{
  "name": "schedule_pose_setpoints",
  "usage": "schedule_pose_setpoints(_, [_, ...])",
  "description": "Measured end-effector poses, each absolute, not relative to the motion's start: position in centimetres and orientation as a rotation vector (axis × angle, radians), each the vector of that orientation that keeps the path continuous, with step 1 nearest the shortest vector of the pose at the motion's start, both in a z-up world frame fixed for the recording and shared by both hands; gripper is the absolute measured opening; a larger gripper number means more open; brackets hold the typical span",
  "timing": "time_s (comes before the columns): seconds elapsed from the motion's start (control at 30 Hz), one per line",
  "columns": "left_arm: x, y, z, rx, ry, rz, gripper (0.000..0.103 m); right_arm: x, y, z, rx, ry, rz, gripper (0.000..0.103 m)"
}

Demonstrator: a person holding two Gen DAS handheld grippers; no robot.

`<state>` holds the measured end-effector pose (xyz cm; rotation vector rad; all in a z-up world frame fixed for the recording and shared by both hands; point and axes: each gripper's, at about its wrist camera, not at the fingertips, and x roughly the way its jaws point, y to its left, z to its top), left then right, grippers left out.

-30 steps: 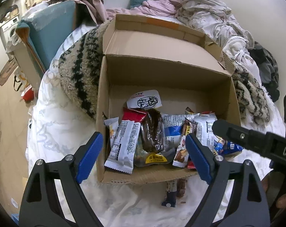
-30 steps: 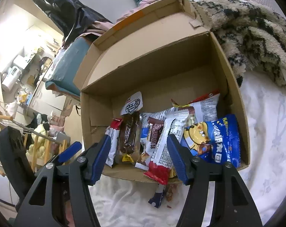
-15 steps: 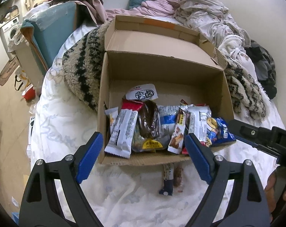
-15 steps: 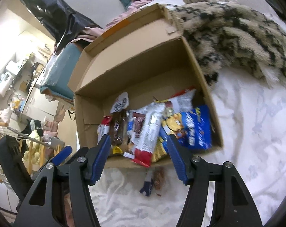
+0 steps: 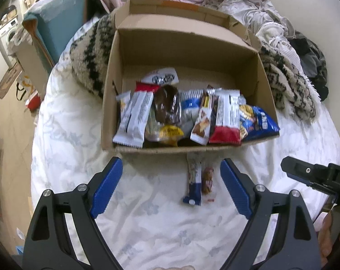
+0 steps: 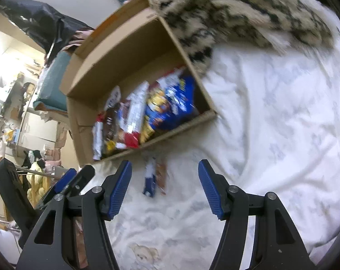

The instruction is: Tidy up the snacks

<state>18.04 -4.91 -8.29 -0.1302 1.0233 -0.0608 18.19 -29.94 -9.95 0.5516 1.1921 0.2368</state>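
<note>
A cardboard box [image 5: 109, 103] [image 6: 80, 135] lies on the white bedspread with several snack packets leaning along its near wall: white bars, a brown wrapped cake [image 5: 167, 106] and a blue bag [image 5: 260, 123] [image 6: 176, 103]. Two small packets lie on the bedspread outside the box: a white-and-blue bar [image 5: 193, 180] [image 6: 150, 177] and a brownish bar [image 5: 207, 181] [image 6: 161, 175]. My left gripper [image 5: 171, 184] is open and empty, with both loose packets between its fingers' line of sight. My right gripper [image 6: 165, 187] is open and empty too, just short of the same packets.
A shaggy cream-and-black blanket [image 5: 89, 54] [image 6: 237, 11] lies behind and beside the box. Crumpled clothes [image 5: 237, 2] pile at the bed's far end. A teal chair [image 5: 55, 29] stands left of the bed. The right gripper's tip [image 5: 305, 173] shows in the left wrist view.
Both grippers have drawn back from the box toward the bed's near side, so the two loose packets now show between the fingers. The right gripper has rolled. Neither opening changed.
</note>
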Motion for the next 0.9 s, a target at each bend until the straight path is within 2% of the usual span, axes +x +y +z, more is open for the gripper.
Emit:
schedule_pose_setpoints(0.27, [17.2,-5.8,-10.4,-0.109,1.077,-0.067,0.086,16.0,-30.3,-12.8,0.607,1.287,0.170,0.065])
schedule_pose_setpoints(0.7, [17.7,-8.4,-16.2,-0.040,1.230,-0.101,0.086,16.4,-32.1,-15.0,0.664,1.312,0.062,0.065])
schedule_pose_setpoints(0.77, [18.5,-9.3,-16.7,-0.019,1.225,-0.127,0.084,16.4,-32.1,-15.0,0.672,1.311,0.065,0.065])
schedule_pose_setpoints(0.83, [19.5,-10.0,-17.0,0.018,1.216,-0.150,0.075,16.5,-32.0,-14.9,0.673,1.308,0.071,0.065])
schedule_pose_setpoints(0.9, [20.6,-10.3,-17.4,0.021,1.224,-0.141,0.074,16.5,-32.0,-14.8,0.671,1.305,0.075,0.065])
